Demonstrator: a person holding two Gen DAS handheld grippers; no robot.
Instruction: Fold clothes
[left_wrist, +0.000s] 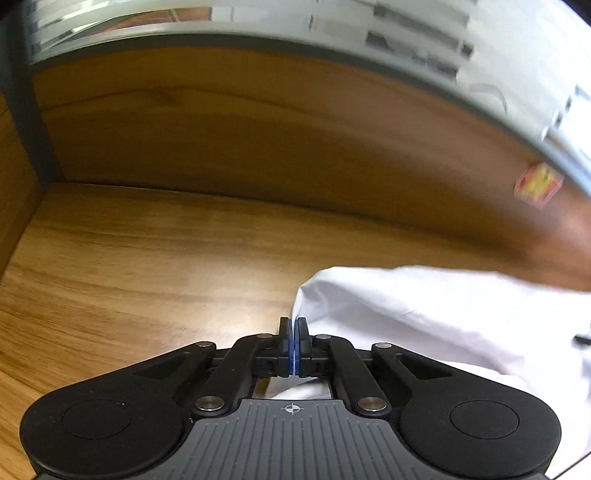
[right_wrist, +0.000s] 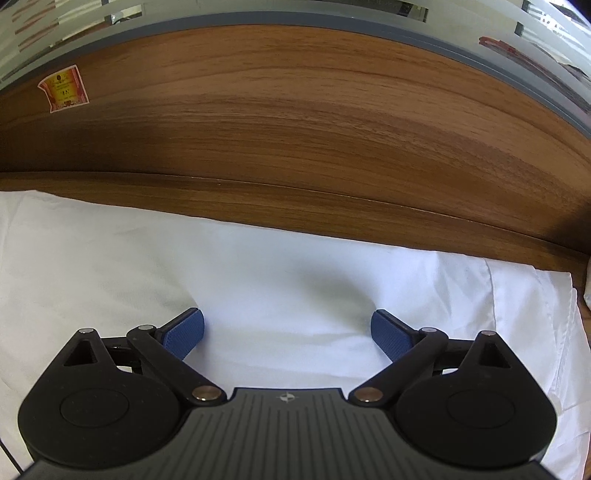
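**Pinching the white cloth's edge**

Clamping together, the left gripper (left_wrist: 293, 332) nips the white garment (left_wrist: 424, 317), its pads mostly hidden. The right gripper (right_wrist: 288, 332) hangs spread over the garment on the wooden table (left_wrist: 147, 266); a blurred sticker (left_wrist: 537, 184) marks the back panel.

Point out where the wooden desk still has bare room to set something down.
Bare wood lies left of the white cotton garment, running to the wooden side panel and back panel. A narrow bare strip separates the garment's far edge from that back panel. Elsewhere the garment covers the desk beneath the open right gripper.
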